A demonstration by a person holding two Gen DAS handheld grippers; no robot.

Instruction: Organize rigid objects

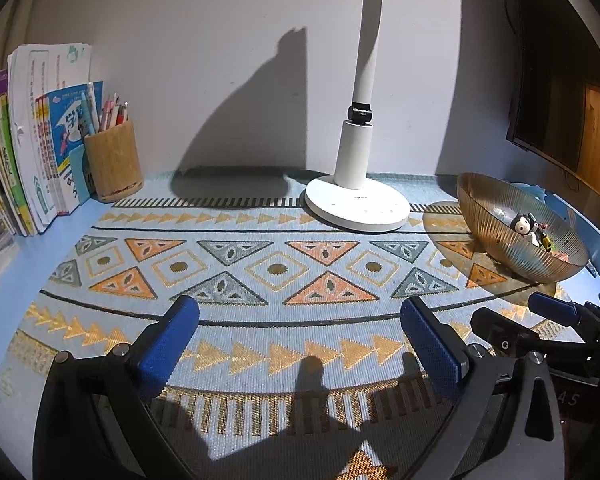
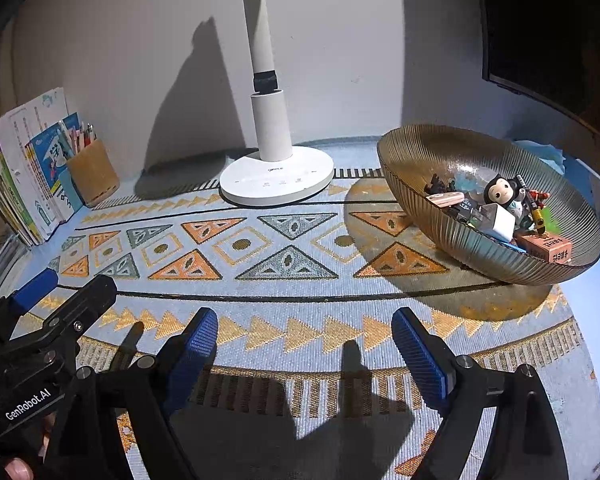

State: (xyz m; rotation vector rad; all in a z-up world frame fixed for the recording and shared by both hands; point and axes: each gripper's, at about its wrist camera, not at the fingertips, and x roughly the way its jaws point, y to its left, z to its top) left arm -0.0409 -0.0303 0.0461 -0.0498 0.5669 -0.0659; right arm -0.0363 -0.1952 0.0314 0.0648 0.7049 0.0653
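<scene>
A ribbed glass bowl [image 2: 420, 152] stands at the right of the patterned mat [image 2: 284, 264]. It holds several small rigid items: a black-haired figurine [image 2: 500, 192], a white block [image 2: 502, 222], a pink eraser [image 2: 444, 199], an orange box [image 2: 550, 246]. The bowl also shows in the left wrist view [image 1: 480, 204], with the figurine [image 1: 522, 224]. My left gripper [image 1: 300, 312] is open and empty above the mat. My right gripper [image 2: 304, 320] is open and empty, left of the bowl. Each gripper shows at the edge of the other's view: the right one [image 1: 516, 320], the left one [image 2: 66, 284].
A white desk lamp [image 2: 276, 176] stands at the back centre. A wooden pen holder [image 1: 114, 166] and a row of books [image 1: 32, 140] stand at the back left. A dark monitor [image 1: 560, 112] hangs at the right. A wall closes the back.
</scene>
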